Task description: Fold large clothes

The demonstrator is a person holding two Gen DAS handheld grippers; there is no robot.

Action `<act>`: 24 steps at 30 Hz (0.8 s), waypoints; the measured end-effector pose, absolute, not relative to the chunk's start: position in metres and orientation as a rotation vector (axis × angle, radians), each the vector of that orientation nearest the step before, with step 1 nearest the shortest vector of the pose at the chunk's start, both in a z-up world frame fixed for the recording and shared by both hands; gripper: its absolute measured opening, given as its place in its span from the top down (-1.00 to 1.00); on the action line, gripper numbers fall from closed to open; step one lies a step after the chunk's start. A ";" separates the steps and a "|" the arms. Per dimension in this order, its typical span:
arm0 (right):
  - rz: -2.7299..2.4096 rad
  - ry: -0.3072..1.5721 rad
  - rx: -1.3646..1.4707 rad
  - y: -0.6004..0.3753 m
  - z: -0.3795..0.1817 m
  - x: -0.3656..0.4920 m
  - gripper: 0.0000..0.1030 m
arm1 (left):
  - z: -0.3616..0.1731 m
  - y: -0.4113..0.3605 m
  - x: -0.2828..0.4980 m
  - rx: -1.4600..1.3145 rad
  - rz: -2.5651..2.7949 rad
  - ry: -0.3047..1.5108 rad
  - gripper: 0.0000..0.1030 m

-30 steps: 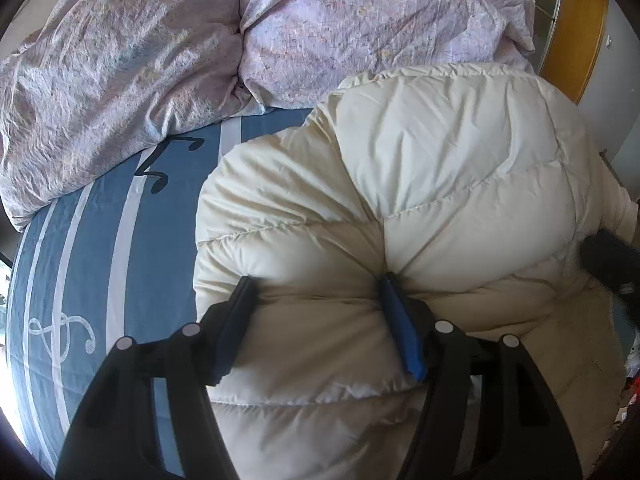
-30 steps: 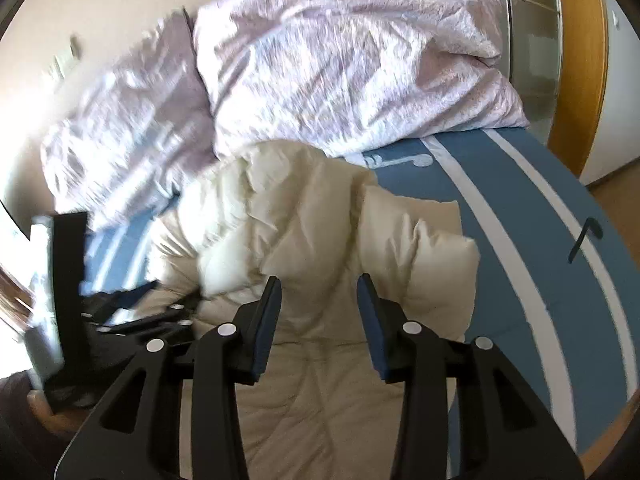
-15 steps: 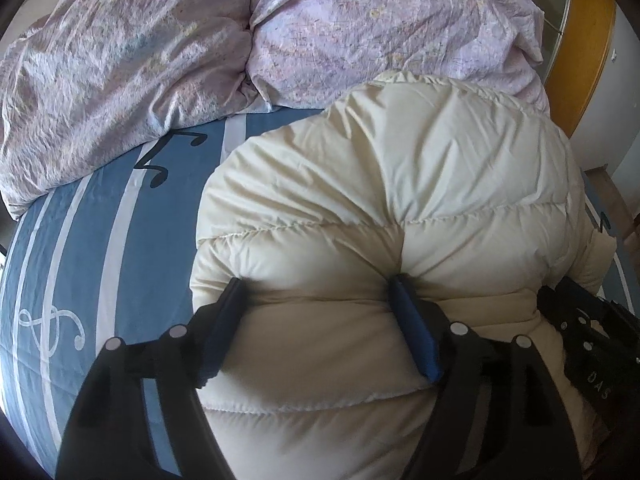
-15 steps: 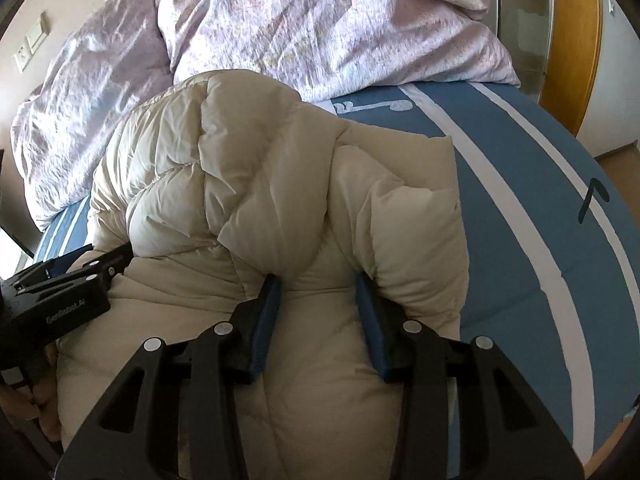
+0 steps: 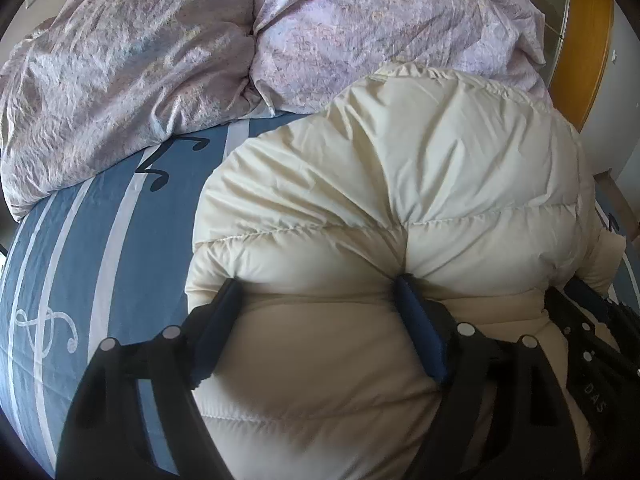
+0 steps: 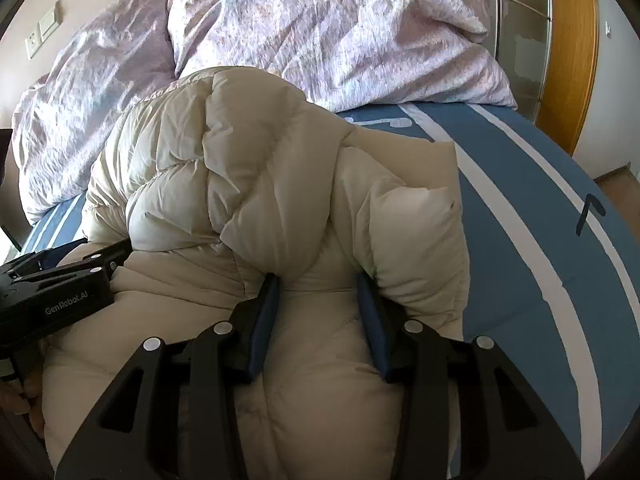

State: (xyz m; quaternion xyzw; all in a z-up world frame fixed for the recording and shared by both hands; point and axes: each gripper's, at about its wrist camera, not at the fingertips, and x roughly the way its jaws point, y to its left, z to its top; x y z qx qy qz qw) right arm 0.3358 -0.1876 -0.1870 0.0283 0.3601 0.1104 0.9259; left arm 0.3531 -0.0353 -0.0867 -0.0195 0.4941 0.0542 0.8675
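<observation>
A cream puffy down jacket (image 5: pixel 400 184) lies bunched on the blue striped bed; it also shows in the right wrist view (image 6: pixel 248 184). My left gripper (image 5: pixel 316 292) is open wide, its fingers pressed against the jacket's folded edge with padding bulging between them. My right gripper (image 6: pixel 318 288) is open, its fingers pushed under a raised fold on the jacket's right side. The left gripper's body shows in the right wrist view (image 6: pixel 56 288), and the right gripper's body in the left wrist view (image 5: pixel 592 340).
Two lilac pillows (image 5: pixel 200 40) lie at the head of the bed, also in the right wrist view (image 6: pixel 320 32). The blue sheet with white stripes (image 5: pixel 80 240) extends left, and right (image 6: pixel 540 240). A wooden door frame (image 6: pixel 568 48) stands at far right.
Both grippers have pushed forward into the jacket, and its upper half has been bunched up toward the pillows. The right gripper has come close beside the left one.
</observation>
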 end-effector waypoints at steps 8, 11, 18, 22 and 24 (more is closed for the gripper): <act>0.214 0.713 0.046 -0.185 -0.189 0.333 0.17 | -0.090 -0.034 0.350 -0.048 0.126 1.009 -0.63; 0.212 0.709 0.042 -0.185 -0.189 0.333 0.16 | -0.091 -0.032 0.350 -0.056 0.130 1.004 -0.68; 0.210 0.710 0.039 -0.185 -0.189 0.334 0.16 | -0.094 -0.031 0.351 -0.064 0.142 0.993 -0.74; 0.210 0.711 0.039 -0.184 -0.189 0.334 0.15 | -0.095 -0.031 0.351 -0.066 0.143 0.990 -0.76; 0.210 0.710 0.039 -0.184 -0.189 0.333 0.16 | -0.095 -0.031 0.350 -0.066 0.143 0.989 -0.76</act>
